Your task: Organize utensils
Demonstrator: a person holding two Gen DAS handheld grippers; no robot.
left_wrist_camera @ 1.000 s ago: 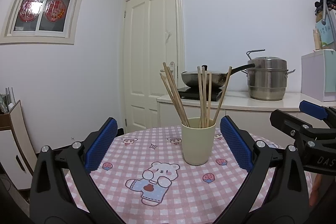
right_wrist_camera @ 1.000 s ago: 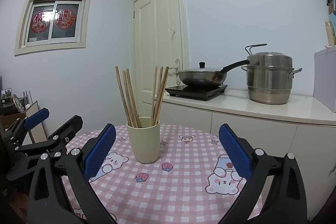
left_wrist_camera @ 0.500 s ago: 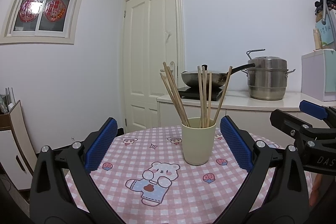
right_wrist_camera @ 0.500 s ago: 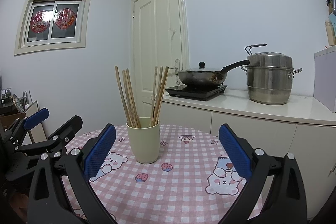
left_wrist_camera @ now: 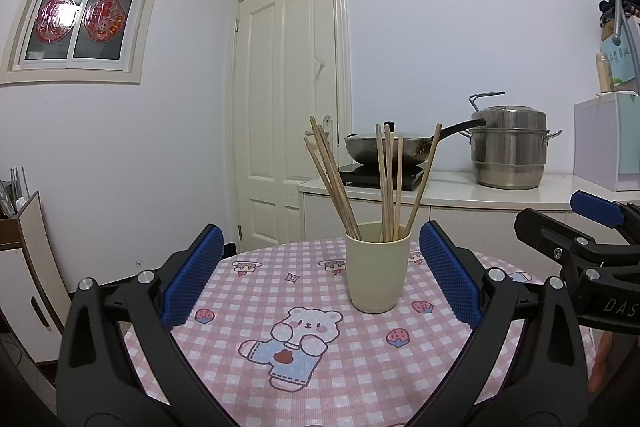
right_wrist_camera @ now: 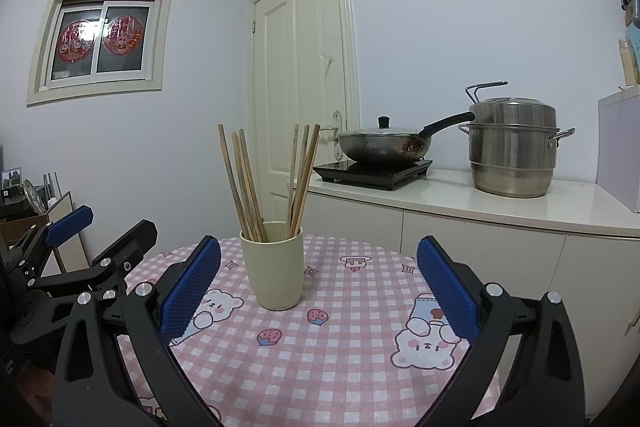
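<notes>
Both my left gripper [left_wrist_camera: 320, 275] and right gripper [right_wrist_camera: 318, 279] gape empty. Chopsticks [left_wrist_camera: 360, 183] at twelve o'clock look light, stiff, slippery; I'd pinch mid-shaft above the cup [left_wrist_camera: 378, 267].

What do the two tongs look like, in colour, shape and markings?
Both left tongs and right tongs are black plastic frames with triangular cut-outs and silver screws. Each finger carries a blue textured pad. White letters "DAS" show on the right tongs' body in the left view.
</notes>
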